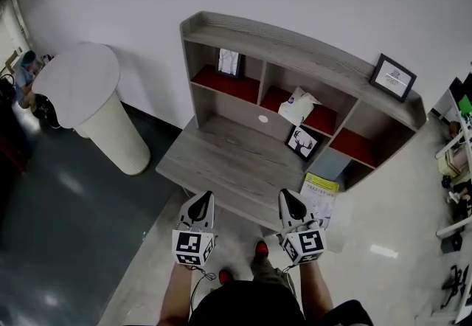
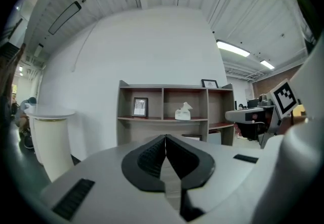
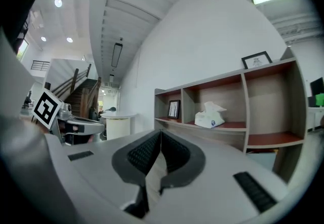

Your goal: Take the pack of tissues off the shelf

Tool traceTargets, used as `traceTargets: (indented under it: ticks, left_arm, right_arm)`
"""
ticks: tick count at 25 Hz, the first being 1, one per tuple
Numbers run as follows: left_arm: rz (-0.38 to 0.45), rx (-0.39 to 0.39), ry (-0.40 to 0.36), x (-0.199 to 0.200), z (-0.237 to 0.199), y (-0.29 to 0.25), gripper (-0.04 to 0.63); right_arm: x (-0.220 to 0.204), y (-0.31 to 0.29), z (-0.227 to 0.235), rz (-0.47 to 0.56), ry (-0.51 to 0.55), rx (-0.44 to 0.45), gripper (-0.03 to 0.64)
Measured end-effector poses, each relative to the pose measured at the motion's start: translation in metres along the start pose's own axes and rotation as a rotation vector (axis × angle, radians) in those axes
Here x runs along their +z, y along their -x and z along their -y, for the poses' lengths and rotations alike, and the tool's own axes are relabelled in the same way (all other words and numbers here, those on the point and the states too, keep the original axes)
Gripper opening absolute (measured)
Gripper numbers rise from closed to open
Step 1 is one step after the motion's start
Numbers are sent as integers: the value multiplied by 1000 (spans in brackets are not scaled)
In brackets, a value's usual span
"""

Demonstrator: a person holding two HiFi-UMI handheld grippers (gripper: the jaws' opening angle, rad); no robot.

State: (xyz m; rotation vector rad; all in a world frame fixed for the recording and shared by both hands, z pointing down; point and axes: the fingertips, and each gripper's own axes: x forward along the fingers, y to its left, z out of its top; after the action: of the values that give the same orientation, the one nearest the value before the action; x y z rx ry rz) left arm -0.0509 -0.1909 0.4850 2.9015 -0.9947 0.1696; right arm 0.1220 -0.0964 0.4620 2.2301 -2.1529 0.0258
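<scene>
Dark clothing of the person [image 1: 251, 310] fills the bottom edge of the head view, with two bare forearms reaching forward and red shoes [image 1: 261, 248] on the pale floor below.

Left grey-and-black two-jaw gripper [image 1: 204, 199] [image 2: 165, 138]: jaws pressed together, nothing between the ribbed pads; black-and-white marker cube [image 1: 195, 248] at its rear.

Right grey-and-black two-jaw gripper [image 1: 289, 195] [image 3: 160, 134]: jaws likewise clenched and empty; matching marker cube [image 1: 304, 245] behind.

Both grippers are level with each other, just short of the front edge of the grey wooden desk [image 1: 228, 155].

Grey wooden shelf unit [image 1: 295, 44] stands at the back of the desk against a white wall, with three open compartments lined in red.

White soft pack of tissues [image 1: 299, 107] [image 2: 183, 112] [image 3: 209, 117]: in the middle compartment, resting on the red lining, one tissue sticking up from the top; well apart from both grippers.

Small dark-framed picture [image 1: 229, 62] [image 2: 139, 107] [image 3: 173, 109]: upright in the left compartment.

Black-framed print [image 1: 392, 77] [image 2: 209, 83] [image 3: 255, 60]: on top of the shelf unit, at its right end.

Black frame with a white antlered figure [image 1: 302, 142]: propped on the desk below the tissues.

Yellow-headed printed sheet [image 1: 321, 195]: by the desk's right end, near the right gripper; its support cannot be made out.

White round pedestal table [image 1: 96, 103] [image 2: 48, 137] [image 3: 117, 124]: on the floor left of the desk.
</scene>
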Motion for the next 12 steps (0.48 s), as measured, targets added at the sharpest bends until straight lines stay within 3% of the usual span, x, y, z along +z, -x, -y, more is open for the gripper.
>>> traceTargets:
  ticks: [6,12]
  left_arm:
    - [-10,-51,-1,8,26,-56,8]
    - [-28,-52,-11,9,46,-97,8]
  right_arm:
    - [-5,-8,62,-17,-29,-76,29]
    - [-10,-27,108,-17,-36,-80,29]
